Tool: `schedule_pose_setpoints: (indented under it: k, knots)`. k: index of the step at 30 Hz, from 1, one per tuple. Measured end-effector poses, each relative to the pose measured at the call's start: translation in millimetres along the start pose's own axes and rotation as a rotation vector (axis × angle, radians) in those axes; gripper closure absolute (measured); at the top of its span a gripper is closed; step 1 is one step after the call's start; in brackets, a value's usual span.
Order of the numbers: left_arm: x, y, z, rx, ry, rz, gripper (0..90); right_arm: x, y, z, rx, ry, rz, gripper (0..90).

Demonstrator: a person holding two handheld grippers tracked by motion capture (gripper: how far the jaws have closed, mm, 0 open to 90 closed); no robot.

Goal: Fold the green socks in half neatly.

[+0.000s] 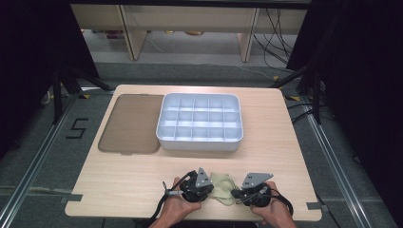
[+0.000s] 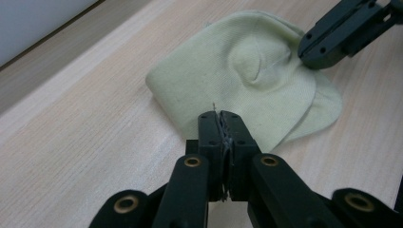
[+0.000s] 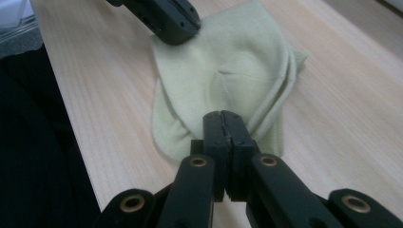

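One pale yellow-green knit cloth (image 1: pixel 223 187), perhaps a small folded sock or cap, lies rumpled on the counter (image 1: pixel 142 175) at the six o'clock edge, between the person's two hands. The left tongs (image 2: pixel 221 115) have their jaws pressed together on the cloth's near edge, a thread or two of fabric caught between them; the right tongs (image 3: pixel 222 115) are likewise clamped tight on the opposite edge, so each pair grips one side of the same cloth. The step in hand looks like a two-sided pinch, made ready for spreading or folding; the next move probably calls for both pairs to lift or draw apart evenly, holding their pinch so the soft knit does not slip free. Farther out, toward twelve o'clock, stands one white compartment tray (image 1: pixel 199 142), its cells in a grid of three rows by five, all bare as far as can be seen. Just beside it at nine o'clock lies one flat translucent brown lid (image 1: pixel 129 126).
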State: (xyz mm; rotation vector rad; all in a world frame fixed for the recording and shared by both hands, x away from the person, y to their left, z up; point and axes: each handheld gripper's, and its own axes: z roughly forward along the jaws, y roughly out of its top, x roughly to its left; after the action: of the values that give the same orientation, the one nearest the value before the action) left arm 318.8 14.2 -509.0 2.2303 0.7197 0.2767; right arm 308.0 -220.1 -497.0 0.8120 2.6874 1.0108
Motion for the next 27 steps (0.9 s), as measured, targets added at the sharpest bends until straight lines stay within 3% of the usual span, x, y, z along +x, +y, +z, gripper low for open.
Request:
schedule_pose_setpoints:
  k: [2, 3, 4, 5, 8, 9, 10, 11, 13, 14, 15, 18, 21, 22, 23, 24, 25, 26, 27]
  knots:
    - [0.0, 0.1, 0.0, 0.0, -0.001, 0.001, 87.3, -0.6, 2.8, -5.0, -0.033, -0.009, 0.004, 89.4]
    - [0.1, 0.3, 0.6, -0.001, -0.001, 0.0, 87.3, -3.1, 10.8, -11.6, -0.087, -0.036, -0.009, 89.5]
    - [0.1, 0.3, 0.6, -0.001, -0.001, 0.0, 87.2, -3.1, 10.8, -11.6, -0.087, -0.036, -0.009, 89.5]
    - [0.9, 1.1, 0.2, 0.003, 0.001, 0.025, 87.3, -7.0, 20.9, -12.4, -0.12, -0.066, -0.013, 89.5]
    - [1.0, 1.2, -0.5, 0.011, 0.009, 0.031, 87.3, -11.0, 24.4, -6.0, -0.108, -0.055, -0.006, 89.6]
    - [0.5, 0.9, -0.5, 0.006, 0.003, 0.028, 87.2, -18.0, 20.1, 5.5, -0.057, -0.07, 0.001, 89.6]
    - [0.5, 0.9, -0.5, 0.006, 0.003, 0.028, 87.2, -18.0, 20.1, 5.5, -0.057, -0.07, 0.001, 89.6]
    - [0.7, 0.7, -0.1, 0.0, -0.001, 0.024, 87.3, -25.1, 10.8, 9.2, -0.05, -0.062, 0.042, 89.9]
    - [0.8, 0.6, 0.2, -0.003, 0.0, 0.018, 87.3, -26.2, 10.5, 6.6, -0.055, -0.069, 0.054, 89.8]
    - [0.3, 0.2, 0.4, -0.002, -0.007, -0.004, 87.3, -26.2, 11.7, 2.8, -0.054, -0.091, 0.048, 89.7]
    - [1.5, 0.9, -0.6, 0.001, -0.002, 0.015, 87.1, -26.7, 13.4, -2.1, -0.05, -0.082, 0.043, 89.7]
    - [2.8, 1.4, -2.9, -0.011, 0.003, 0.017, 86.5, -22.5, 19.1, -7.6, -0.094, -0.074, 0.032, 89.7]
    - [9.7, 5.6, -13.0, -0.033, 0.005, -0.033, 82.4, -20.4, 24.7, -3.8, -0.103, -0.063, 0.018, 89.4]
    - [9.7, 5.6, -13.0, -0.033, 0.005, -0.033, 80.7, -20.4, 24.7, -3.8, -0.103, -0.063, 0.018, 89.4]
    - [16.1, 6.5, -16.2, -0.048, 0.012, -0.077, 79.0, -20.4, 26.6, -1.0, -0.1, -0.045, 0.03, 89.4]
    - [16.1, 6.5, -16.2, -0.048, 0.012, -0.077, 76.3, -20.4, 26.6, -1.0, -0.1, -0.045, 0.03, 89.4]
    - [23.8, 6.9, -17.3, -0.052, -0.007, -0.115, 75.3, -22.1, 27.8, 1.6, -0.101, -0.047, 0.023, 89.4]
    - [23.8, 6.9, -17.3, -0.052, -0.007, -0.115, 73.6, -22.1, 27.8, 1.6, -0.101, -0.047, 0.023, 89.4]
    - [25.4, 6.5, -15.7, -0.043, -0.03, -0.154, 71.3, -23.6, 28.7, 3.2, -0.106, -0.054, 0.023, 89.4]
